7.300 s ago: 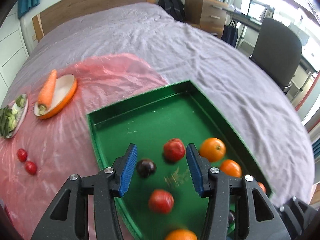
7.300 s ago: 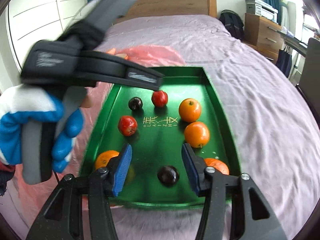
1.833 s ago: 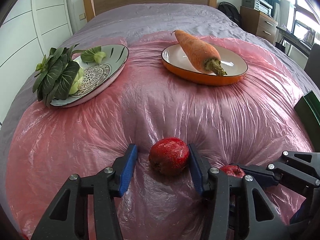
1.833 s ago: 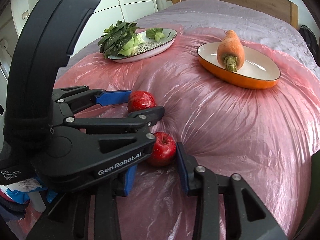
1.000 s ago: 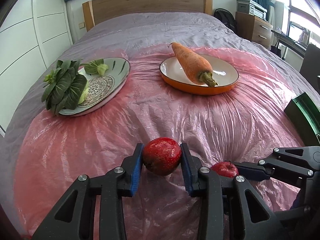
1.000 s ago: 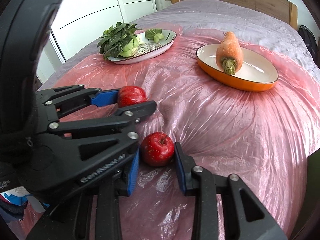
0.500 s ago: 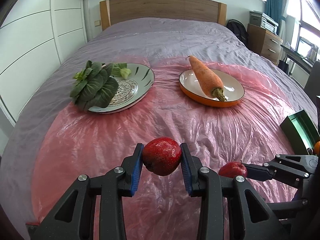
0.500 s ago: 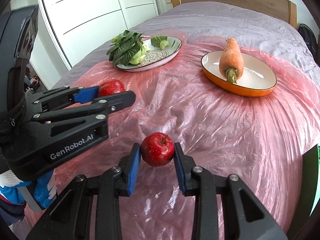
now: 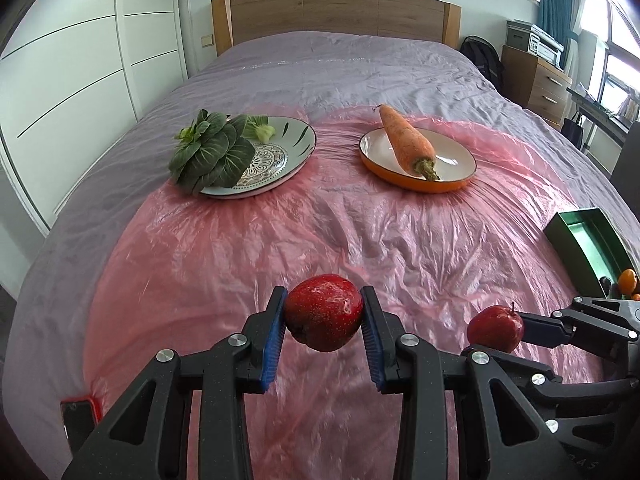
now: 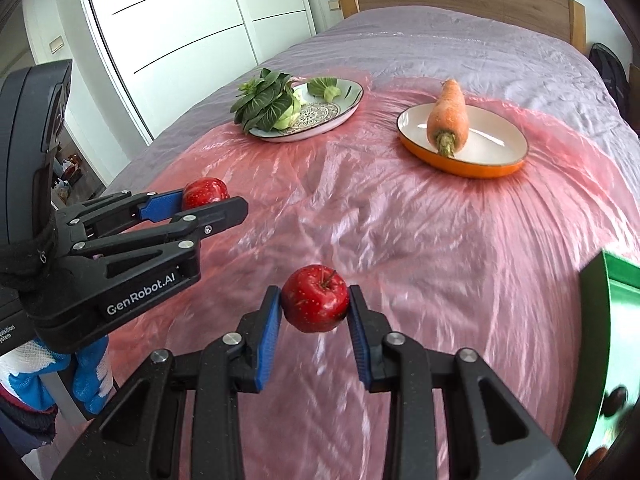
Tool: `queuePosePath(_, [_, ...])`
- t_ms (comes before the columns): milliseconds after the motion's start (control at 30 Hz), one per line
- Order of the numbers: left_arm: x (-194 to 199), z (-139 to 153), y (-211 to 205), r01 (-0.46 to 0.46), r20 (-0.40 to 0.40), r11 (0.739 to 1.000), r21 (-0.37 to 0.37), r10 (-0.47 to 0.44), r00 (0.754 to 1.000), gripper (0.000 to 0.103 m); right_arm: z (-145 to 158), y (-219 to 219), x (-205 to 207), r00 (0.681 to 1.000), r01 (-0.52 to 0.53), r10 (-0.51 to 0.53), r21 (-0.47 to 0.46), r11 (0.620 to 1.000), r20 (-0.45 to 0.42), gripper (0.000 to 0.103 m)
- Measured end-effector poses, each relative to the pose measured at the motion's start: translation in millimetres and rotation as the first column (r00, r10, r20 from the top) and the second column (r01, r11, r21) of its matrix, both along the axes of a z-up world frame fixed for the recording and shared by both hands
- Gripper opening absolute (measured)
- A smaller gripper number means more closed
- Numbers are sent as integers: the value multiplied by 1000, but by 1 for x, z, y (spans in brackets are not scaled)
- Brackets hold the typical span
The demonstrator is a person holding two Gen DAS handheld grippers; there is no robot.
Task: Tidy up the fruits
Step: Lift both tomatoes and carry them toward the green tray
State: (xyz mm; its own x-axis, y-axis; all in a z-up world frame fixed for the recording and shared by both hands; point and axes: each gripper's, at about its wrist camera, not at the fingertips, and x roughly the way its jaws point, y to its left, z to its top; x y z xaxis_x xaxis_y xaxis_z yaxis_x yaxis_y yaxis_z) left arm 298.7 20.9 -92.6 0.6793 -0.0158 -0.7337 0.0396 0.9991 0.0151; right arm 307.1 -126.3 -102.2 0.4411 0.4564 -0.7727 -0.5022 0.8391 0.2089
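With a red apple (image 9: 323, 312) pinched in my left tongs (image 9: 323, 326) and a smaller apple (image 10: 314, 298) in my right tongs (image 10: 314, 312), both clear of the pink sheet (image 9: 320, 232), I should carry them level toward the green tray (image 9: 586, 240), grips firm.
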Motion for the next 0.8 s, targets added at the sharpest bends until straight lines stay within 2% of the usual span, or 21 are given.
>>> queuePosePath(800, [-86,7,-14,-7,-53,999,-42,5,999,31,18,-21,-91,998,41,-41,9,999,-40,44])
